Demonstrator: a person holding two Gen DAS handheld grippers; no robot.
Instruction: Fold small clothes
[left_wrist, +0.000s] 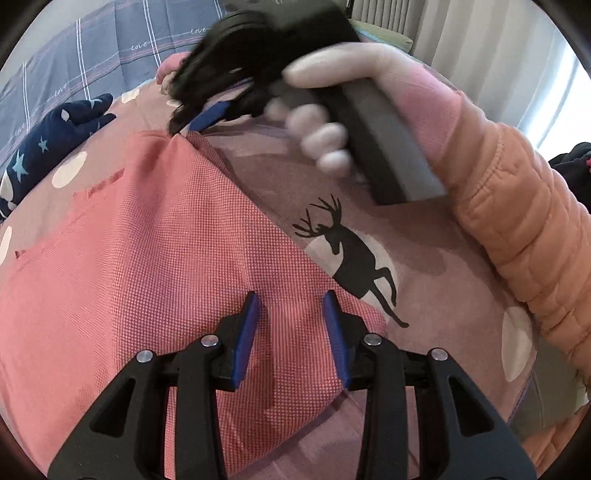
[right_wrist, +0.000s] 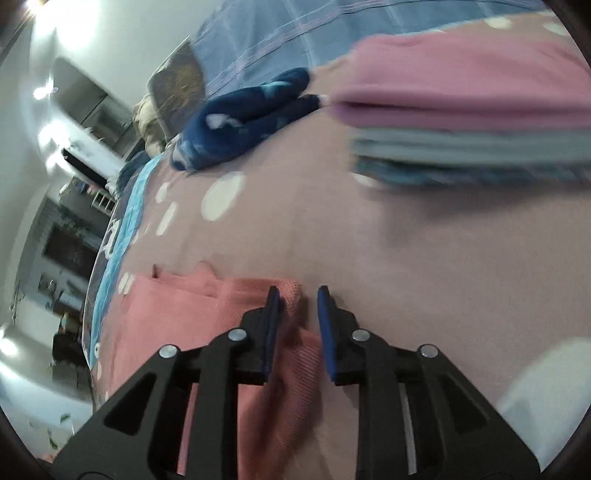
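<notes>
Mid-fold, I'd say: salmon cloth (left_wrist: 155, 236) lies flat on bed (left_wrist: 424, 295) w/ both grippers' fingers apart over its right edge, L gripper (left_wrist: 291, 314) near, R gripper (right_wrist: 297, 295) far; a folded stack (right_wrist: 472, 110) sits done, navy garment (right_wrist: 243, 114) left unfolded.

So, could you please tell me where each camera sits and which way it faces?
Left wrist: on the left gripper, angled down at the coral garment on the bedspread; its own fingers, plus the right hand and an orange sleeve.
Right wrist: on the right gripper, facing across the bed toward a folded stack; only its own fingers.
Shared: coral garment, navy star-print garment.
</notes>
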